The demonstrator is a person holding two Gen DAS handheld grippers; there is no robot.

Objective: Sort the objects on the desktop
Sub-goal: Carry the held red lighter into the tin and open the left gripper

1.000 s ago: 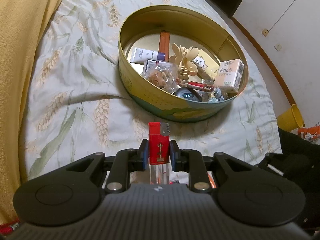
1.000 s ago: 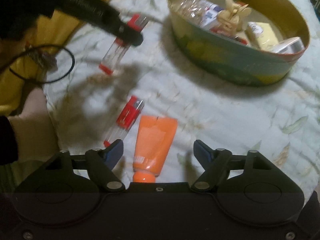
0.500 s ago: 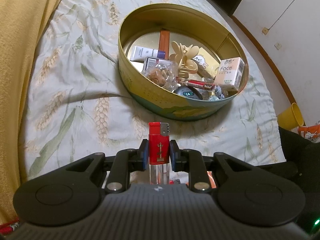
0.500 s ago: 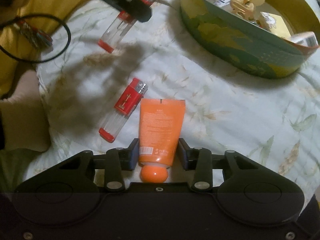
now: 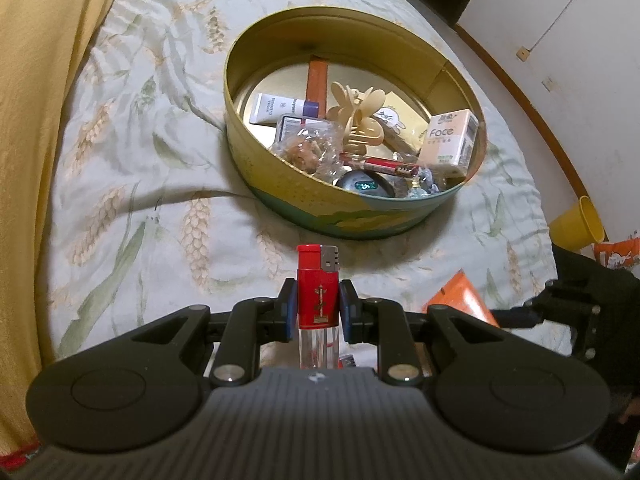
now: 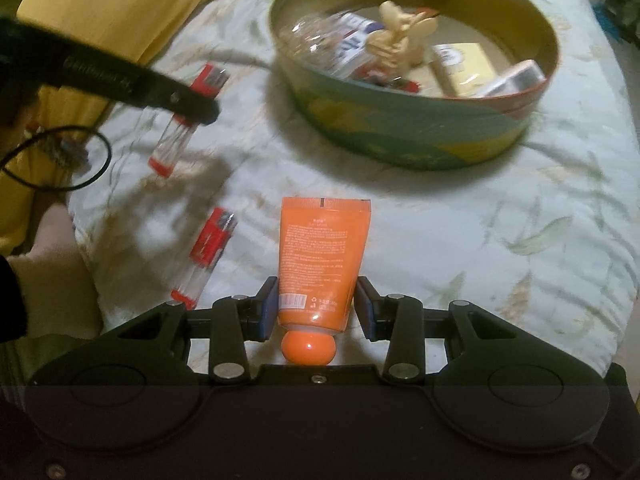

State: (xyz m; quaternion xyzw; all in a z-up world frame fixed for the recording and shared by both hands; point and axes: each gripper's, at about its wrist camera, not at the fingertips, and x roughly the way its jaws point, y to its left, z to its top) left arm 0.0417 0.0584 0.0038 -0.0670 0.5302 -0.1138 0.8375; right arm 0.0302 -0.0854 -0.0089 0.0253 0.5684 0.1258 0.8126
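- Left tongs (image 5: 317, 311) clenched on a red-capped lighter with a clear plastic body (image 5: 318, 300), held upright between the pads, clear of the bed (image 5: 120, 184).
- Right tongs (image 6: 316, 309) have just been closing on a flat orange plastic tube with a round cap (image 6: 320, 256); left pad touches it, a slim gap shows at the right pad, so I judge the grip light.
- Round yellow-green metal tin (image 5: 280, 184) sits ahead of both tongs, already holding a cream hair claw (image 5: 360, 116), a "Face" box (image 5: 448, 140) and other small items.
- Left to do: both held items, plus a second red lighter (image 6: 210, 248) lying on the quilt left of the right tongs.
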